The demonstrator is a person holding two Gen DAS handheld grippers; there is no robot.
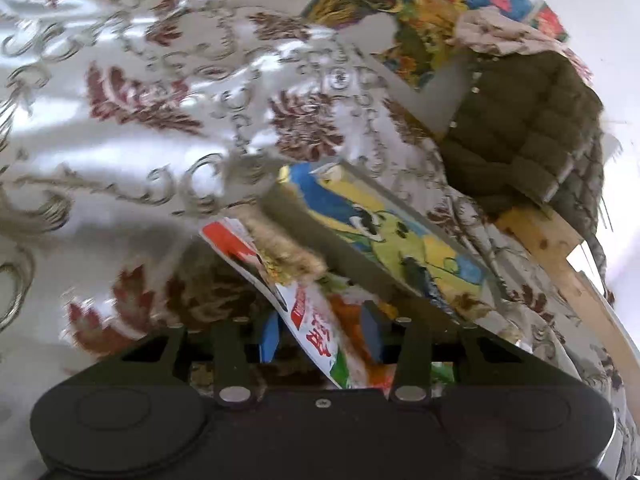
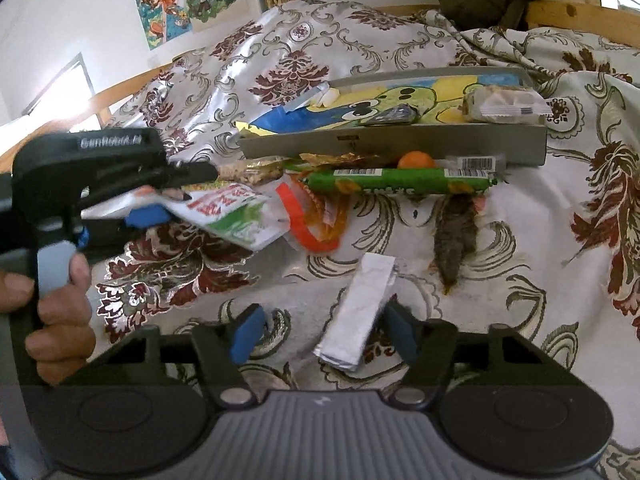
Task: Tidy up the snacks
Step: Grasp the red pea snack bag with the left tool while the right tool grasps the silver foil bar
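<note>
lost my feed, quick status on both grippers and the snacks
Left gripper around white-red snack packet, grip unconfirmed. Right gripper open, straddling silver bar. Grey tray beyond; green roll in front.

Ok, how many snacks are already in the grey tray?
3 in the tray: a pale bar at its right end, a dark packet in the middle, a blue-white wrapper at its left. The front wall may hide more.

White satin cloth (image 2: 400,40) with maroon and grey scrollwork. Grey tray (image 2: 392,146), its cartoon lining blue, yellow, green. Green roll (image 2: 396,181) at six o'clock of it; silver bar (image 2: 356,316); red-white-green packet (image 1: 316,332).
</note>
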